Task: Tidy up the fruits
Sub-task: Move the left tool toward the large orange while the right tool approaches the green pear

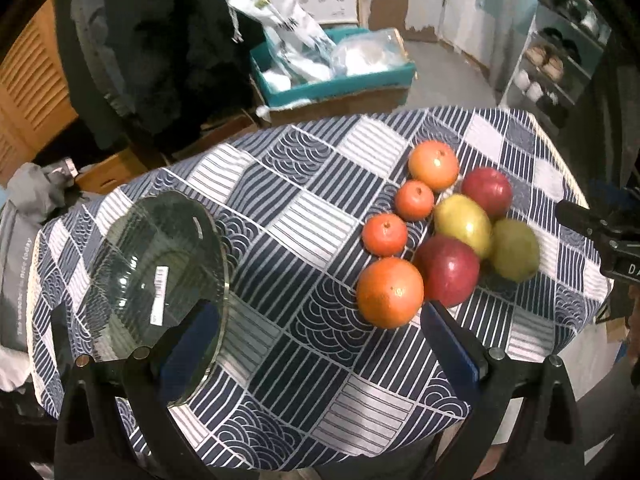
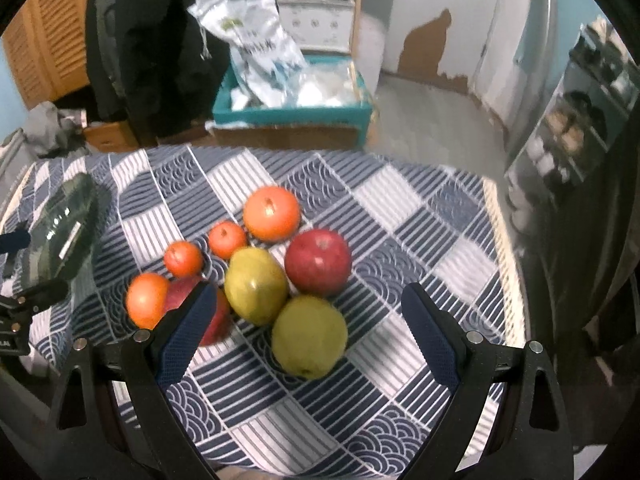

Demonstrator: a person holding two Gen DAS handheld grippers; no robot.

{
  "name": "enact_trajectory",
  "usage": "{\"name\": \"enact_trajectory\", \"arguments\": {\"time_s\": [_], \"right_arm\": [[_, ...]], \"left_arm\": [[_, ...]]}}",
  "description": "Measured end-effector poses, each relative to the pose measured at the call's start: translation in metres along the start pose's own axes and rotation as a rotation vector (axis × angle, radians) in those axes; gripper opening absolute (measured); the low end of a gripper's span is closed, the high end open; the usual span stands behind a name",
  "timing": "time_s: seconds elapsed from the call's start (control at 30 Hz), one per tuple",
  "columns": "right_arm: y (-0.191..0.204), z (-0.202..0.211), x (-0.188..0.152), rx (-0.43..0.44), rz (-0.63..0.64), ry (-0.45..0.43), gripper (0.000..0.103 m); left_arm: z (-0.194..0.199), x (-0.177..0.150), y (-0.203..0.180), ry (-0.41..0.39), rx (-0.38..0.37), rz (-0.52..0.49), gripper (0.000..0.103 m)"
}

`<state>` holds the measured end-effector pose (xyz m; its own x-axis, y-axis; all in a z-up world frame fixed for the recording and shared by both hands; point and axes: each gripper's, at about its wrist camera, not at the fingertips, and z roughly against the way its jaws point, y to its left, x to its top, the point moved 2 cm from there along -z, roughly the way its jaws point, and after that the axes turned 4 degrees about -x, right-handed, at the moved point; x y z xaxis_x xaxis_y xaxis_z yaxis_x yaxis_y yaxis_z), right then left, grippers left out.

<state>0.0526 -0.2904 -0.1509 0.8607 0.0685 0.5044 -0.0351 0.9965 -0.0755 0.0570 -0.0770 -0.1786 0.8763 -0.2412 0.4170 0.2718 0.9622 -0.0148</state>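
On the blue-and-white patterned cloth point(image 1: 304, 216) point(image 2: 400, 208) lies a cluster of fruit: several oranges point(image 1: 390, 292) point(image 2: 272, 213), two red apples point(image 1: 448, 270) point(image 2: 318, 262) and two yellow-green pears point(image 1: 463, 224) point(image 2: 309, 336). A clear glass bowl point(image 1: 160, 272) point(image 2: 64, 224) with a barcode sticker sits tilted at the left. Its rim overlaps one of the fingers point(image 1: 192, 344) of my left gripper point(image 1: 318, 308), which is open. The nearest orange is just beyond its other finger. My right gripper point(image 2: 308, 294) is open, with its fingers on either side of the nearer pear. One finger hides part of an apple point(image 2: 180, 300).
The table edge drops off at the far side and right. Beyond it on the floor stands a teal box point(image 1: 340, 84) point(image 2: 288, 114) with plastic bags. A shoe rack point(image 1: 552, 68) is at the right, a louvred wooden door point(image 1: 32, 88) at the left, and dark clothing behind.
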Motion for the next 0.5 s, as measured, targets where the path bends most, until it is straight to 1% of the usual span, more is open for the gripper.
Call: {"name": "enact_trajectory", "arguments": {"time_s": [0.3, 0.5], "right_arm": [[-0.004, -0.042, -0.019, 0.018, -0.003, 0.129, 0.092], [0.003, -0.063, -0.029, 0.02, 0.027, 0.183, 0.092]], "left_arm": [[-0.036, -0.003, -0.014, 0.053, -0.007, -0.032, 0.102], [-0.057, -0.004, -0.019, 0.091, -0.028, -0.03, 0.1]]}}
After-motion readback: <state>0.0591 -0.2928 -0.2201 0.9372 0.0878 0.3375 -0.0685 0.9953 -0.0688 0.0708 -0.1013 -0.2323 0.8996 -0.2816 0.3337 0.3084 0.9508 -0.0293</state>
